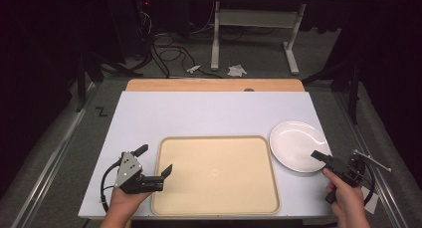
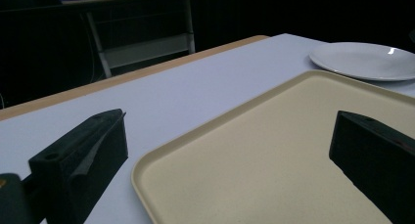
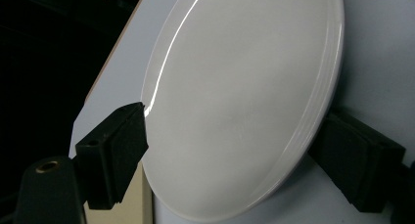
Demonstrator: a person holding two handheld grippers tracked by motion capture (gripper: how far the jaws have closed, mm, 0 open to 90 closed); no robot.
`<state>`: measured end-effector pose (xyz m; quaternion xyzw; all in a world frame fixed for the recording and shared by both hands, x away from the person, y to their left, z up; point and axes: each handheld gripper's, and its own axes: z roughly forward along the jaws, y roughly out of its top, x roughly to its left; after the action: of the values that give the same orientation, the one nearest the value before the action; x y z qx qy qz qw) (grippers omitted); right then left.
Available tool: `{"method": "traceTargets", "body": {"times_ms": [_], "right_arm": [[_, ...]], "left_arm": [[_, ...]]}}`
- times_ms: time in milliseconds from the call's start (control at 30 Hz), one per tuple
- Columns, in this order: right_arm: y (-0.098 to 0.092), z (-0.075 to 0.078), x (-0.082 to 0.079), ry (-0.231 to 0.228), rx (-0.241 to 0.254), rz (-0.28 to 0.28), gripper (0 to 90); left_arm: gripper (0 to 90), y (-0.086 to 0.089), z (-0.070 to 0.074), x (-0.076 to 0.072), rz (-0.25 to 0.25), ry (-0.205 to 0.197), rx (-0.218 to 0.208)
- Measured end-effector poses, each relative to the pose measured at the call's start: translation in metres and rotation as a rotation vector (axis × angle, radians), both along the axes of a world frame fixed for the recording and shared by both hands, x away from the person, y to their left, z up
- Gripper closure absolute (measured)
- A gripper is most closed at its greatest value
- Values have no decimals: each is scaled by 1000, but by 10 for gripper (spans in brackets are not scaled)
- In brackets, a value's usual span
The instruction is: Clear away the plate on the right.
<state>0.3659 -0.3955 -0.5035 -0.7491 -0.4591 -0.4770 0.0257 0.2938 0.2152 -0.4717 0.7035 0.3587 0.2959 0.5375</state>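
Plate rests right of the tray, not yet gripped; right tool wide around its rim, left tool wide over the tray's left edge.

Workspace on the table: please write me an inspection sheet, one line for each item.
Surface: white table top, wooden strip along the far edge.
Job's things: white plate empty, right of the tray; beige tray empty, flat, near the front edge.
Clutter: nothing seen on the table.
Grippers: left claw open over the tray's left rim, holding nothing; right claw open, jaws either side of the plate's near edge, contact cannot be told.
Cables: black cable loops from the left claw; more cables on the floor.
Surroundings: dark room, grey floor, paper scraps, table frame behind.
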Motion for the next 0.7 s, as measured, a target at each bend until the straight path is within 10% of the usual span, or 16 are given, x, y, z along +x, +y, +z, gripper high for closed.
{"method": "traceTargets", "body": {"times_ms": [400, 700], "right_arm": [[0, -2, -4, -5, -80, -6, 373], [-7, -6, -5, 17, -23, -31, 498]], "left_arm": [[25, -1, 0, -1, -12, -4, 5], [30, -1, 1, -2, -15, -7, 5]]}}
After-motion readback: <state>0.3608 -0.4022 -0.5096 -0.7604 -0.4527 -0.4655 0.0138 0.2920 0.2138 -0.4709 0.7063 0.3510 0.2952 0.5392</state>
